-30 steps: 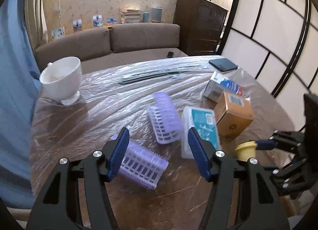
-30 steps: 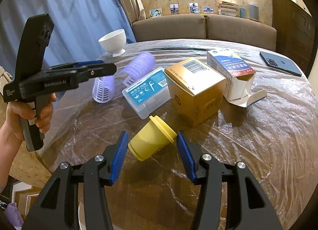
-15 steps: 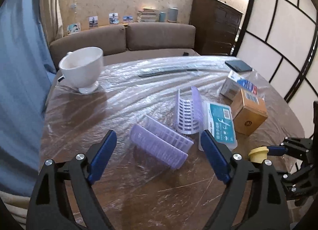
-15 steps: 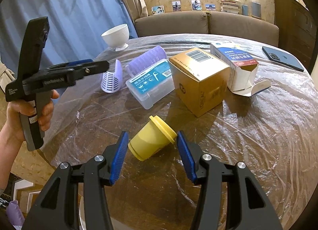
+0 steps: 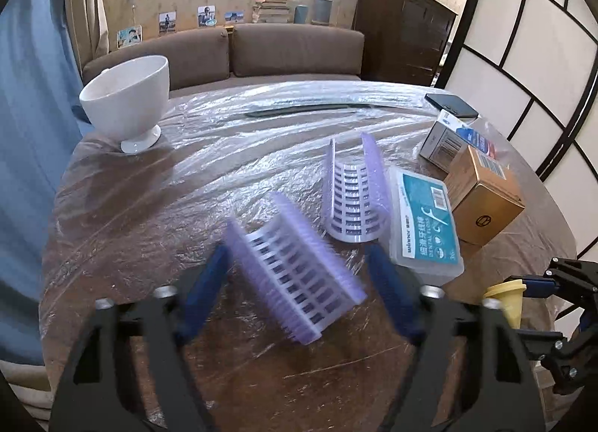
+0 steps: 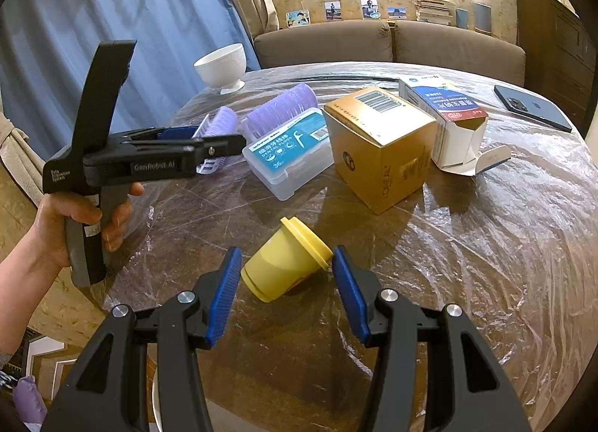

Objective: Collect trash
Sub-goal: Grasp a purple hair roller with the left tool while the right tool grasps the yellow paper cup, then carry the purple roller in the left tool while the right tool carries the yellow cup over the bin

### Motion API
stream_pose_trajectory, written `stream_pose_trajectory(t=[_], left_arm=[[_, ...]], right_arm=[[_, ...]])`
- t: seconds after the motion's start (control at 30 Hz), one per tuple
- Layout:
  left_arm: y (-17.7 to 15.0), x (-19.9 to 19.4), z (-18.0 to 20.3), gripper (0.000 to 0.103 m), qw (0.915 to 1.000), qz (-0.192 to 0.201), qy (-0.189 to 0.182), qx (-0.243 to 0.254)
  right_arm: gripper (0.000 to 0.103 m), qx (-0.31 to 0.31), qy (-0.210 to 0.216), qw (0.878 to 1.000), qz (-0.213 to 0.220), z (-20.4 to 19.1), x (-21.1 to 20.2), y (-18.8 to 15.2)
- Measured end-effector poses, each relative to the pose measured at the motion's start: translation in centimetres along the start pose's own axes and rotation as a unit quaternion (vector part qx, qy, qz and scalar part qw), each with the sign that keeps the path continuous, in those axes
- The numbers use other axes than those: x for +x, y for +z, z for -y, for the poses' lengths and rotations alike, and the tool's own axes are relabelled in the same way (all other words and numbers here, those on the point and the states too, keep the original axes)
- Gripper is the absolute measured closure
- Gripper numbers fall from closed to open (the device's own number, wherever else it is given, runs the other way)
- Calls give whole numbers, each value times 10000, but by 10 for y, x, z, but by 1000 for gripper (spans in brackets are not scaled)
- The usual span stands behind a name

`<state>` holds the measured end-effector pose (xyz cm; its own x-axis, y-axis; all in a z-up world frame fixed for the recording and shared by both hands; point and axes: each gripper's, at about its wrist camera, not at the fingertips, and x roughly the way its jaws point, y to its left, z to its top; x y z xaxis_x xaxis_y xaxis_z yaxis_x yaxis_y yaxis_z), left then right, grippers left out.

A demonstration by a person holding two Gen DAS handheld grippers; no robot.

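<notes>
- Left gripper (image 5: 299, 278): fingers spread wide, one on each side of a purple roller (image 5: 295, 275) at lower centre of the left view. A gap shows on both sides of the roller, so nothing is clamped. This part of the frame is motion-blurred.
- In the right view, a left hand (image 6: 74, 219) at the left edge holds the left gripper (image 6: 209, 144) by its pistol handle, with the body roughly level over the table and the fingers pointing toward frame centre.
- Right gripper (image 6: 286, 282): fingers open at lower centre, flanking a yellow cup (image 6: 286, 264) that lies on its side on the table (image 6: 486, 245). The pads are close to the cup; contact cannot be confirmed.
- A second roller (image 5: 353, 196) stands right of centre in the left view, touching a floss box (image 5: 422, 222).
- A gold carton (image 6: 381, 148) and a blue-white carton (image 6: 444, 118) sit in the upper right of the right view.
- A white bowl (image 5: 129, 99) stands at the upper left of the left view.
</notes>
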<state>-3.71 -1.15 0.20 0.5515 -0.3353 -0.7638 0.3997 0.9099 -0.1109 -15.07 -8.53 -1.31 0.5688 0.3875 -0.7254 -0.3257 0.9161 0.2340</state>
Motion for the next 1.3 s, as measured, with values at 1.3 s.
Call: stream_pose_trajectory(t=[1.3], left_arm=[[-49,-79,25,59,9977,322,-318,-506]], right_arm=[[53,68,-5,9999,86,3,-18,-10]])
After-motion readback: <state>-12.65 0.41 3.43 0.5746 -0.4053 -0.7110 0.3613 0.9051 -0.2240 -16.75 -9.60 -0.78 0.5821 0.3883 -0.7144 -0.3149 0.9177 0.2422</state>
